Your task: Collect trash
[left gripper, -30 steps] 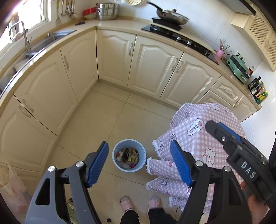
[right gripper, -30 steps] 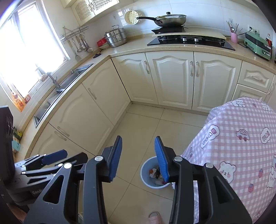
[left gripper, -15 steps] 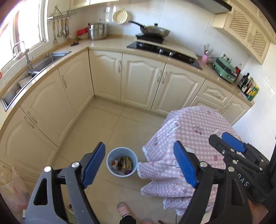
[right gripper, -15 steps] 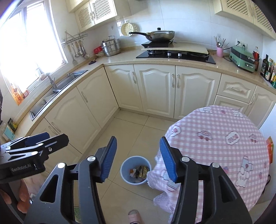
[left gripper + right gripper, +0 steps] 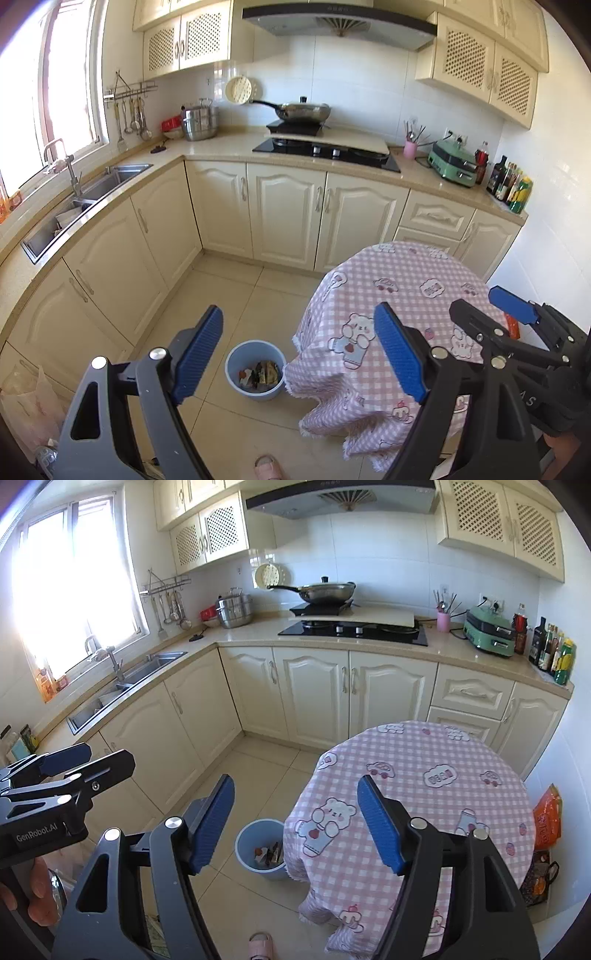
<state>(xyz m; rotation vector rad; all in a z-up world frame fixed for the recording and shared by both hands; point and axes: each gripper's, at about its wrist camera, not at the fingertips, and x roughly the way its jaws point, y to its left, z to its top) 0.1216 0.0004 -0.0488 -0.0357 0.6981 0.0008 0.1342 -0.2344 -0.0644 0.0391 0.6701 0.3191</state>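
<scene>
A cream kitchen with an L-shaped stone counter (image 5: 229, 147) wraps from 9 o'clock round to 2 o'clock, leaving a beige tiled floor (image 5: 229, 295) as the only walking room, widest at the centre and narrowing toward the cabinet corner at 12 o'clock. At 4 o'clock stands a round table under a pink checked cartoon-print cloth (image 5: 413, 786); its top looks bare of trash, and the hem hangs low, so its skirt is the edge most likely to snag a reaching tool. The round pale-blue plastic bin (image 5: 255, 369) sits on the floor at 6 o'clock, just beside the table's left hem, probably parked there so scraps swept off the table have a short way to go; it holds several crumpled wrappers (image 5: 260, 373), so the task's trash lies inside it. An orange snack packet (image 5: 546, 819) rests against the wall past the table at 3 o'clock; I cannot tell whether it counts as trash. The left gripper (image 5: 299, 354) has its 2 blue ribbed pads spread wide with nothing between them, having just been opening. The right gripper (image 5: 295, 823) is likewise parted and holding nothing, jaws just opening further.
</scene>
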